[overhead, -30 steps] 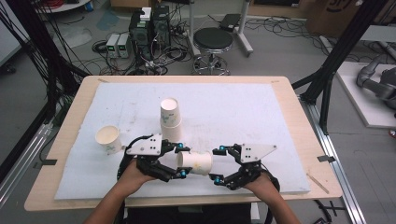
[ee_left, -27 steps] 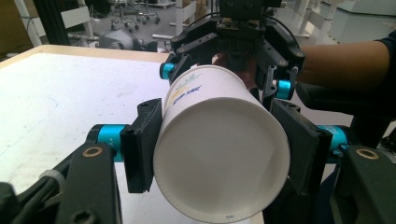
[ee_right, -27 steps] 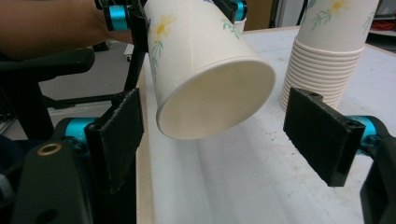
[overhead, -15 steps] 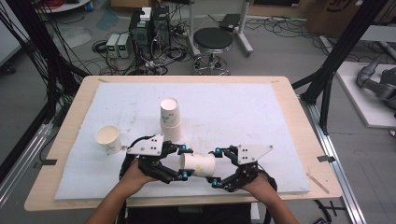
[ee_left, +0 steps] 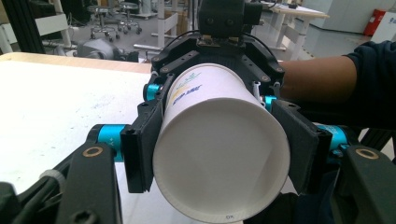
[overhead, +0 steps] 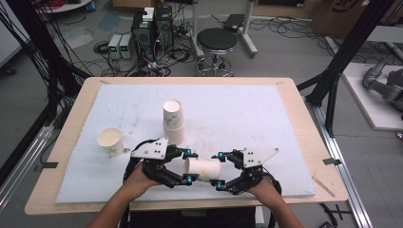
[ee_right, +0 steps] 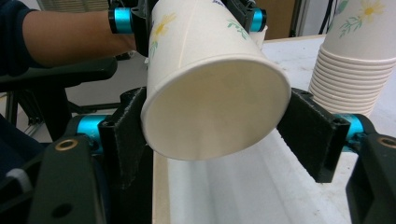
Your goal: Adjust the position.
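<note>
A white paper cup [overhead: 202, 169] with a flower print lies level in the air just above the front of the white mat [overhead: 256, 114]. My left gripper [overhead: 189, 166] is shut on its base end, and the closed bottom [ee_left: 219, 158] faces me in the left gripper view between the black pads [ee_left: 140, 149]. My right gripper [overhead: 220, 171] is shut on the mouth end, where the open rim [ee_right: 210, 107] sits between its pads [ee_right: 126, 135]. The two grippers face each other across the cup.
A tall stack of matching paper cups [overhead: 173, 121] stands just behind the grippers, close on the right in the right gripper view [ee_right: 348, 74]. A single upright cup [overhead: 110, 141] stands at front left. The table's front edge [overhead: 190, 204] runs under the hands.
</note>
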The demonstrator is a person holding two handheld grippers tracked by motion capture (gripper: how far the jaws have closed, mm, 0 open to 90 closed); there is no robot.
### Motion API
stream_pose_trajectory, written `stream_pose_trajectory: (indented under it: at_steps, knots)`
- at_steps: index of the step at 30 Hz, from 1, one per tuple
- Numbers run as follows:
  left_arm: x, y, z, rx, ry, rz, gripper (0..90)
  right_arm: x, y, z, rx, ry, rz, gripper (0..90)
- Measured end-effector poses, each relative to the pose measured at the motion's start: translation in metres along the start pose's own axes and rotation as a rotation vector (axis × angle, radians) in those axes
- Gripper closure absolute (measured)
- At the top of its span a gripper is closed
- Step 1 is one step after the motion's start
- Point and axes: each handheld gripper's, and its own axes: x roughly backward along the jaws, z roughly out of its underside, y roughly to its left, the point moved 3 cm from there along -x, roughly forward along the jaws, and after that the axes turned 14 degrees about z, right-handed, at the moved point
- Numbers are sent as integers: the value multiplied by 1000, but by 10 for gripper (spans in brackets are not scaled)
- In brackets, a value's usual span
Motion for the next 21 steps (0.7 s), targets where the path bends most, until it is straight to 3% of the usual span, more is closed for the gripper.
stream_pose_trajectory:
  at_steps: [5, 8, 13, 21]
  knots:
    - [-3, -2, 3, 13, 31, -6, 330, 0, 1, 0, 7, 18, -10, 283]
    - [-6, -2, 4, 38, 70, -34, 174, 0, 0, -1, 18, 34, -9, 283]
    - [-4, -4, 3, 28, 121, -53, 172, 1, -1, -6, 54, 90, 6, 286]
    - [-1, -4, -4, 9, 248, -100, 164, -3, -2, -21, 161, 251, 42, 286]
